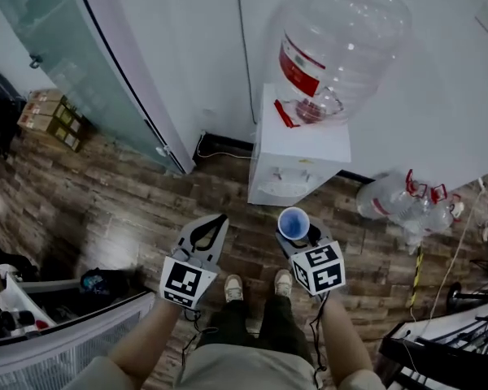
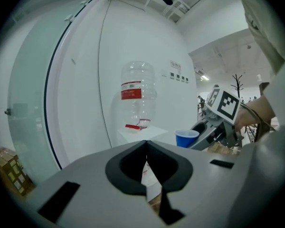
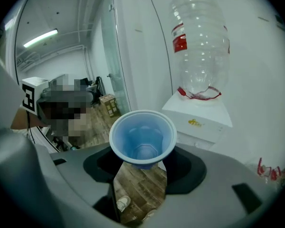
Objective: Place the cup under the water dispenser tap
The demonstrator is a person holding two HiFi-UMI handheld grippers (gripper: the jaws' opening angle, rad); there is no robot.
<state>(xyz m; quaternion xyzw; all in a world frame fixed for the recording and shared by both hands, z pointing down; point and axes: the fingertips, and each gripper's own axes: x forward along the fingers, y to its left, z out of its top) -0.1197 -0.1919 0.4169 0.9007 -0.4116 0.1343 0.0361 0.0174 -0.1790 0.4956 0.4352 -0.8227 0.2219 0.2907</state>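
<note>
Clamped upright in the right gripper (image 3: 141,172): the cup (image 3: 142,137), with jaws partway apart and pressing its lower wall from both sides, rim standing above the jaw tips. Ahead of that gripper and clearly apart from it: the white water dispenser (image 1: 298,154), with an upturned clear bottle (image 1: 342,43) on top. Not under the taps, but held in the air over the wood floor (image 1: 130,210) in front of the cabinet. Off to the right gripper's left side: the left gripper (image 2: 146,145), jaws together, tips touching, nothing between them.

Blue plastic with a thin pale rim. Round mouth open upward, faceted bottom visible inside, empty.

Base and lower outer wall of the cup covered by the jaws in the head view and the right gripper view. Taps (image 1: 291,175) only small dim marks on the dispenser's front in the head view, shape unclear; not made out in either gripper view.
</note>
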